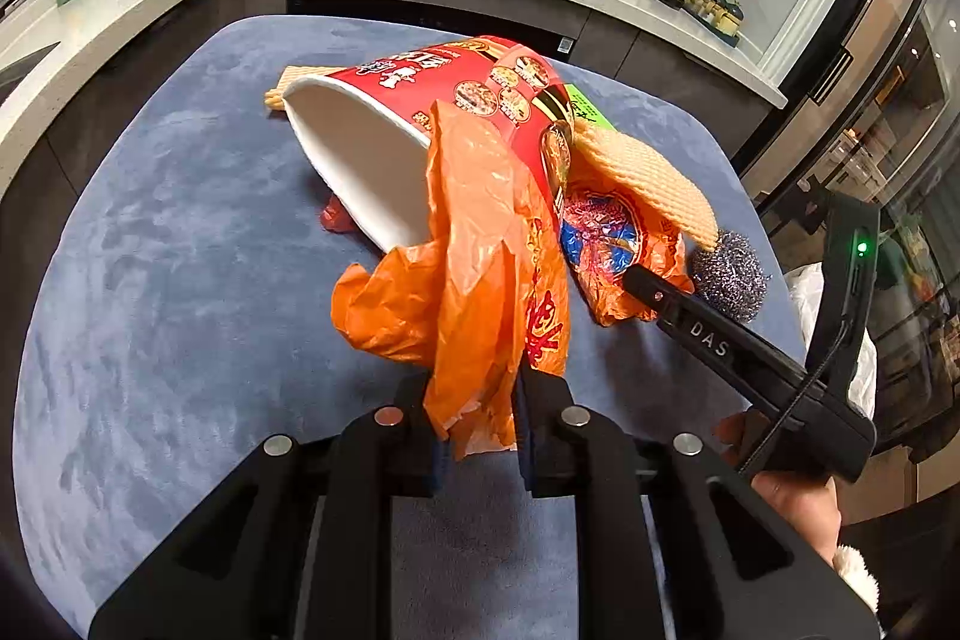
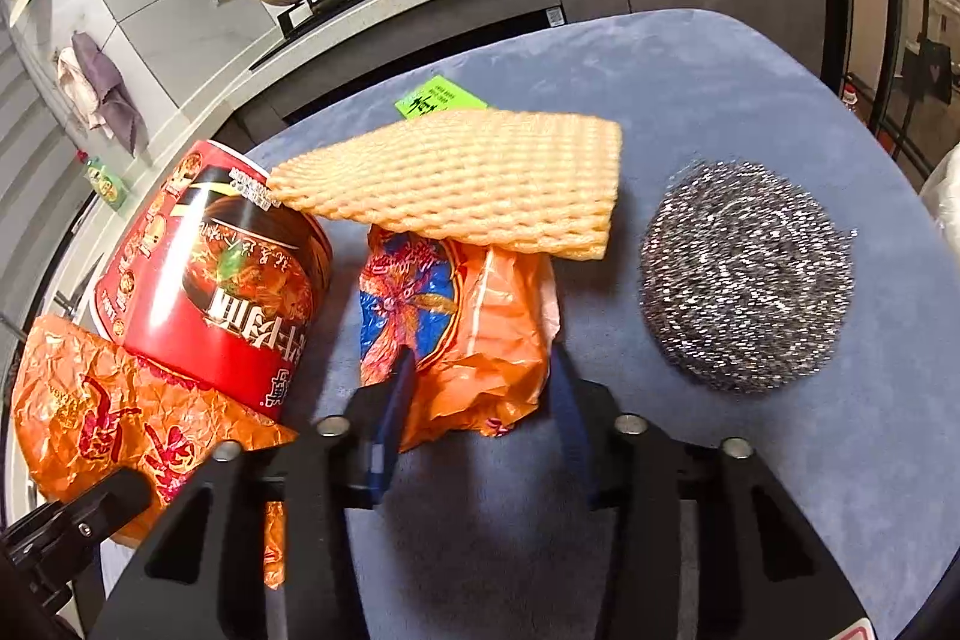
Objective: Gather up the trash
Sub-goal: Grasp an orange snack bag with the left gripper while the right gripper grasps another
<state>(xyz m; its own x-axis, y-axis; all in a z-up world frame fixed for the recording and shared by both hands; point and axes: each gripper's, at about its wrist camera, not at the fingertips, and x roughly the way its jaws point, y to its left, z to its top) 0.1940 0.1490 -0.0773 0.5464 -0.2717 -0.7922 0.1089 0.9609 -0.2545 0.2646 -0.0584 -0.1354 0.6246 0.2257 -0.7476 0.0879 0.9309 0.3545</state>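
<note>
Left hand-held gripper point(image 1: 474, 418) clamped on crinkly orange plastic bag point(image 1: 474, 292); right hand-held gripper point(image 2: 474, 400) (jaws apart) straddling crumpled wrapper point(image 2: 462, 334).

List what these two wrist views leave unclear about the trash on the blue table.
- Red paper noodle cup: left wrist view shows only part of its white inside; the held orange plastic bag hides the rest.
- Crumpled orange wrapper: right wrist view, its far end lies under the beige foam net sleeve; whether the right gripper pads press it is unclear.
- Green paper label: print too small.
</note>
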